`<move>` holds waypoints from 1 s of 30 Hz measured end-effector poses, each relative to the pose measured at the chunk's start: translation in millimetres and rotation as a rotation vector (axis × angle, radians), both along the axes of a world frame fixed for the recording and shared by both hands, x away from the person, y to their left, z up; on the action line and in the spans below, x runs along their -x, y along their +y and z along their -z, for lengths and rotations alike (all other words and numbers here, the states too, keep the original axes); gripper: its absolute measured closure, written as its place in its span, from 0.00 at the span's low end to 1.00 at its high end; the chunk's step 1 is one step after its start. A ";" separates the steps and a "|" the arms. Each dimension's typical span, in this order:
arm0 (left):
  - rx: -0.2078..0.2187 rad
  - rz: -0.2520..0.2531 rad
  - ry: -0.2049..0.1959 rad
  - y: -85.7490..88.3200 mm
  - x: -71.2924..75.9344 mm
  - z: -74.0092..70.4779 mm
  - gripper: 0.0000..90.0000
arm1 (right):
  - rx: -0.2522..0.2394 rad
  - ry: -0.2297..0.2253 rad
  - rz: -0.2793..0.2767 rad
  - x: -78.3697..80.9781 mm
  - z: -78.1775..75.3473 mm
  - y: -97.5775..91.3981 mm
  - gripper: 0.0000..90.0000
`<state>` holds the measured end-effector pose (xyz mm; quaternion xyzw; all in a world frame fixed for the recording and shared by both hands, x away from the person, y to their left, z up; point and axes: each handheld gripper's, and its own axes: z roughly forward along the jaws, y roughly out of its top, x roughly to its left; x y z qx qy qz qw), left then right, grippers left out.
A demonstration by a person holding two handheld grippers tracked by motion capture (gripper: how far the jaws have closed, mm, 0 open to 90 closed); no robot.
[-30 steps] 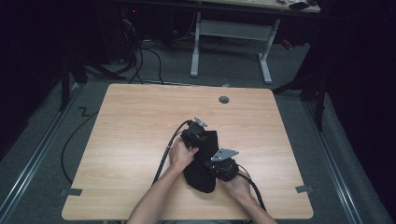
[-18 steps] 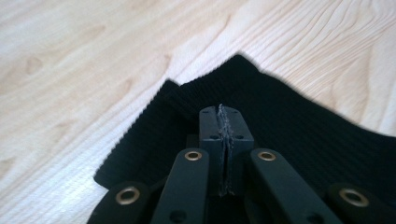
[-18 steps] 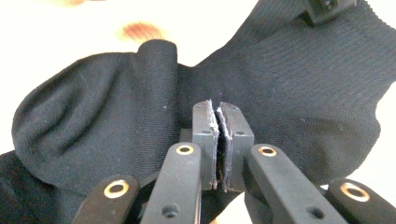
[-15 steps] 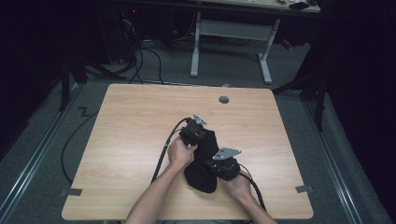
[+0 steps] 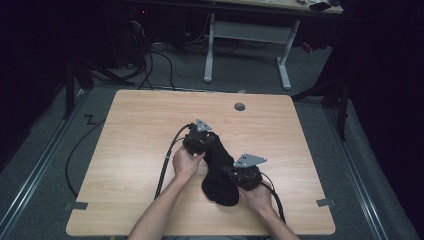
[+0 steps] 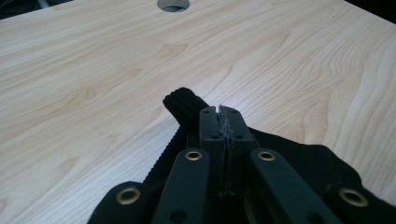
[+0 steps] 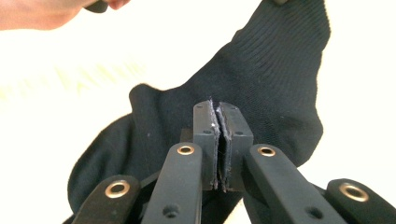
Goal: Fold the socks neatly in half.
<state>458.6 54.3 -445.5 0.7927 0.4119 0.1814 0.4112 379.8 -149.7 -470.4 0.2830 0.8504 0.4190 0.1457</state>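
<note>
While the person leans over the near edge of the wooden table (image 5: 130,145), both hands are busy with one black sock (image 5: 220,172) that lies on the board a little right of its middle, closer to the person than to the far side. The left gripper (image 5: 206,141) sits at the far end of the sock, where the ribbed cuff is, and the left hand (image 5: 186,162) holds it from behind. In the left gripper view its two black jaws are pressed together, with a thin fold of the ribbed fabric caught between them and the rest of the sock (image 6: 299,158) spreading under the gripper (image 6: 219,122). The jaws have just been closing on this cloth. The right gripper (image 5: 234,172) is at the near part of the sock, beside the foot end, with the right hand (image 5: 257,195) under its grey three-cornered plate. In the right gripper view the jaws (image 7: 219,119) stand nearly together and seem to pinch a small piece of the sock (image 7: 280,70); I cannot see clearly how much cloth is inside. A black cable (image 5: 167,160) runs from the left gripper toward the near edge. A round grommet hole (image 5: 240,106) is in the board near the far edge, well apart from the sock.
</note>
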 end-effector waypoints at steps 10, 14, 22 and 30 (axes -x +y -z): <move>-0.002 -0.043 0.079 20.0 10.1 28.1 0.98 | 0.042 0.049 0.018 -10.2 9.3 2.5 0.95; -0.024 -0.051 0.131 19.0 6.5 43.9 0.97 | 0.070 0.090 0.025 -15.3 18.4 4.2 0.89; -0.048 -0.064 0.119 19.7 6.3 44.5 0.90 | 0.028 0.101 0.055 -11.7 16.4 -8.6 0.74; -0.080 -0.096 0.102 23.0 -1.3 47.9 0.87 | 0.067 0.132 0.049 -12.4 26.8 -8.3 0.76</move>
